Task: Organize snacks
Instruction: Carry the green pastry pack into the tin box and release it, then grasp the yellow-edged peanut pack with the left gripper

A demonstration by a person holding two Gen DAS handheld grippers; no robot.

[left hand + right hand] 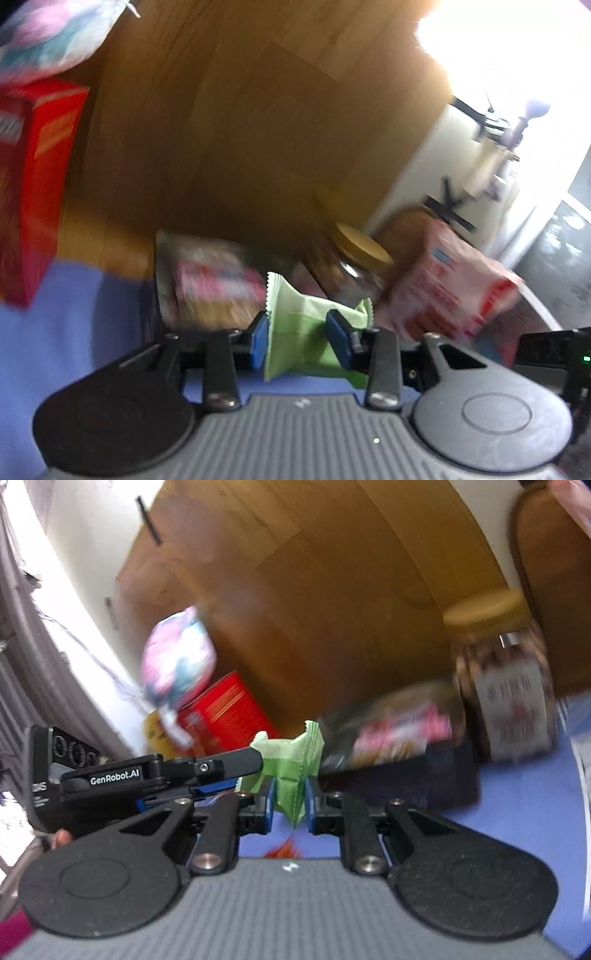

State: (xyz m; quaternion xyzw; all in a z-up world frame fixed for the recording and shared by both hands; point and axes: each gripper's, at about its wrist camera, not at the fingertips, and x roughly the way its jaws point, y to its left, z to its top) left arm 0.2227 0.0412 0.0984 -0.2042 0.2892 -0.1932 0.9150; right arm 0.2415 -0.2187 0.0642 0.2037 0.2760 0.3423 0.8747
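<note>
A light green snack packet (299, 325) is held between both grippers above a blue cloth (74, 325). My left gripper (301, 341) is shut on one end of the packet. My right gripper (290, 799) is shut on the packet's other end (295, 768); the left gripper's body (147, 771) shows at the left of the right wrist view. Behind lie a dark snack bag with pink print (214, 280) (391, 731), a brown-lidded jar (360, 266) (506, 679), a red box (33, 184) (225, 712) and a pink bag (454, 288).
A wooden cabinet (240, 129) stands close behind the snacks. A pink and teal bag (177, 661) rests on the red box, with a yellow item (155, 731) beside it. A white wall and a bright window are to the right in the left wrist view.
</note>
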